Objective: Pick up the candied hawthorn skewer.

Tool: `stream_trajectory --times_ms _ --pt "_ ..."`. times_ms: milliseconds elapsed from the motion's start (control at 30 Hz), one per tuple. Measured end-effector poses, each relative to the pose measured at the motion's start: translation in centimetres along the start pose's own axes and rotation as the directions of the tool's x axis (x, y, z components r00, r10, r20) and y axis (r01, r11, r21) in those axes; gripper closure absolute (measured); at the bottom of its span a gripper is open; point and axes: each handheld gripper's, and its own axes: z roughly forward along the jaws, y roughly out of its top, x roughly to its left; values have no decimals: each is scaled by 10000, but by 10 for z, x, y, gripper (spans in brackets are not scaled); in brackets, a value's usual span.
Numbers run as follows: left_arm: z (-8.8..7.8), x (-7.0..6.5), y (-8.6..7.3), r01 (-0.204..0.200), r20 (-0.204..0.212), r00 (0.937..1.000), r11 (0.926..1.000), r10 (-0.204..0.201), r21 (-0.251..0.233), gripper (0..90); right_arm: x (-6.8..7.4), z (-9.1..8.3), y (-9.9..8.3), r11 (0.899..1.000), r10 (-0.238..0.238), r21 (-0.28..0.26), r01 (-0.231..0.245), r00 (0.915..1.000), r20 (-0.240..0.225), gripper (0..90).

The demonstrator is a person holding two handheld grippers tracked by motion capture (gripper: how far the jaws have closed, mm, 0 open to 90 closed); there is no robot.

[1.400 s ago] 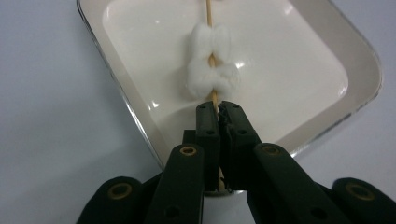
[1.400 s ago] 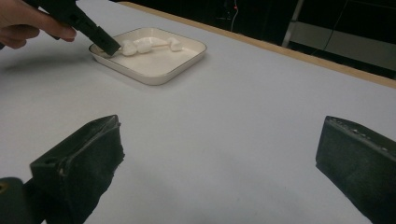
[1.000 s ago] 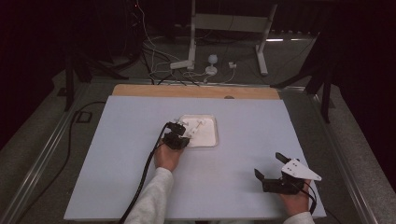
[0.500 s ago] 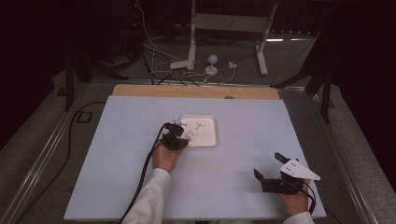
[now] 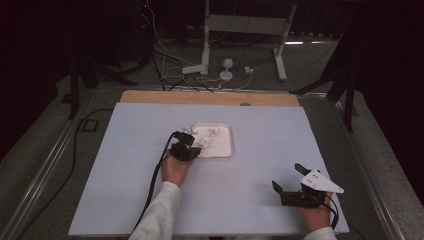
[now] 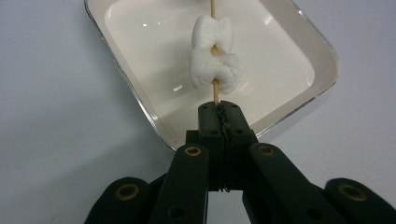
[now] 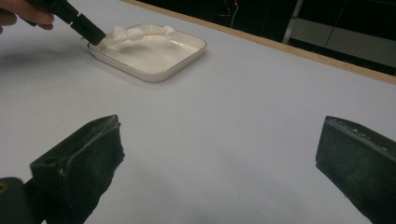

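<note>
A thin wooden skewer carries two white marshmallows and hangs over a white square dish. My left gripper is shut on the skewer's near end, at the dish's near-left corner. In the high view the left gripper sits mid-table. My right gripper stands open near the front right edge, with nothing between its fingers. From the right gripper view the dish, the marshmallows and the left gripper lie far off at upper left.
The pale blue table top has a wooden strip along its far edge. A black cable trails from the left gripper toward the near edge. Stands and cables lie on the floor beyond the table.
The left gripper has eased slightly back toward the near edge with the skewer. The right gripper has hardly moved.
</note>
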Motion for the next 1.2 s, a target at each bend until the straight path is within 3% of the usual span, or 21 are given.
stream_trajectory --times_ms 300,600,767,1033,1200 --pt "-18 4 -14 35 53 10000 9972 -31 -747 900 0 1 1 9999 142 -19 -142 9999 -43 5" --pt "-38 4 -28 -176 81 9998 9884 190 -1509 900 2 6 7 9954 919 -233 -931 9946 -473 5" --pt "-49 4 -35 -320 94 9994 9822 343 -1850 900 5 16 27 9920 1133 -446 -1177 9895 -897 5" --pt "-61 9 -47 -461 44 9988 9701 486 -2383 900 8 39 54 9862 1516 -484 -1582 9812 -1193 5" --pt "-69 12 -53 -589 -20 9982 9638 604 -2602 900 15 55 75 9898 1310 -392 -1372 9825 -1327 5"
